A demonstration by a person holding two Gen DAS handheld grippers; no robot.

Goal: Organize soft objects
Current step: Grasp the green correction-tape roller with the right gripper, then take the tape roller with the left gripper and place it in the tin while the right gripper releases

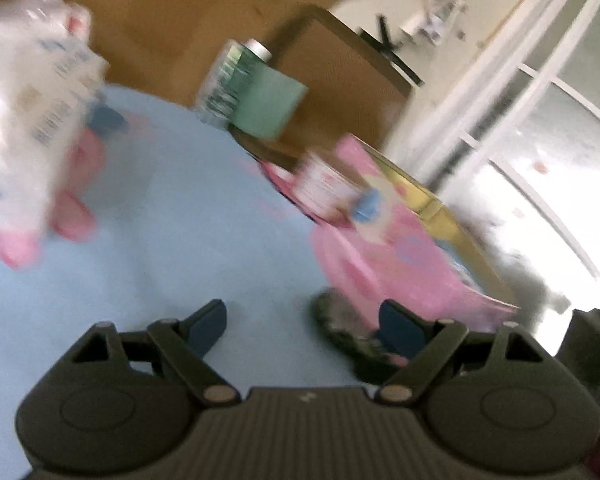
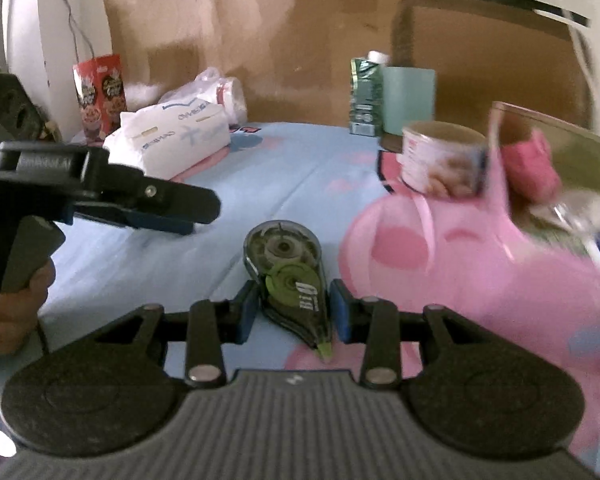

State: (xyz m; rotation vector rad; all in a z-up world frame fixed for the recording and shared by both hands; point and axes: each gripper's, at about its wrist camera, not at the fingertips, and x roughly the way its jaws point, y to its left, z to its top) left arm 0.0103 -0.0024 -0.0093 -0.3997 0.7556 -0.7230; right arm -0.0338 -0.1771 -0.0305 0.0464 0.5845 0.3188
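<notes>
In the right wrist view my right gripper [image 2: 293, 312] is shut on a clear and green correction tape dispenser [image 2: 288, 276], held just above the light blue cloth [image 2: 148, 264]. My left gripper shows there as a black tool [image 2: 156, 208] at the left, over the cloth. In the blurred left wrist view my left gripper [image 1: 302, 326] is open and empty above the blue cloth [image 1: 188, 216]. A white plastic tissue pack [image 1: 28, 112] lies at the far left; it also shows in the right wrist view [image 2: 176, 140]. The tape dispenser [image 1: 344, 332] sits by the left gripper's right finger.
A pink bag [image 2: 460, 264] lies at the right with a printed cup [image 2: 440, 160] behind it. A green carton [image 2: 366, 92] and teal box [image 2: 408, 100] stand at the back, a red snack box [image 2: 100, 92] at the back left. Cardboard [image 2: 260, 40] lines the wall.
</notes>
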